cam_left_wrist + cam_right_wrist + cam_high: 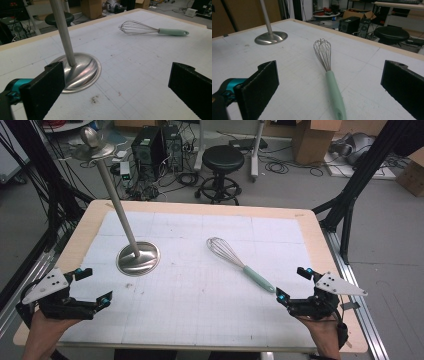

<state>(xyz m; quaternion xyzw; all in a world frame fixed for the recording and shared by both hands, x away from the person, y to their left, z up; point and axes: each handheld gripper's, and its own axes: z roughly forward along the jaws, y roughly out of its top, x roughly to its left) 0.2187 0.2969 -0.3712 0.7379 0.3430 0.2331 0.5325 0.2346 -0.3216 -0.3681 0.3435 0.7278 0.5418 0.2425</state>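
Jaws spread wide on left gripper (95, 284) and right gripper (291, 284), both empty, near table's (320, 250) front edge. Whisk (239, 263) flat just beyond right gripper; steel stand (138, 258) upright left of whisk, bare mat between.

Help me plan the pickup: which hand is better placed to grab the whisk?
The right gripper. Its open fingers sit just past the end of the whisk handle, which points toward them. The left gripper is across the table, nearer the metal stand.
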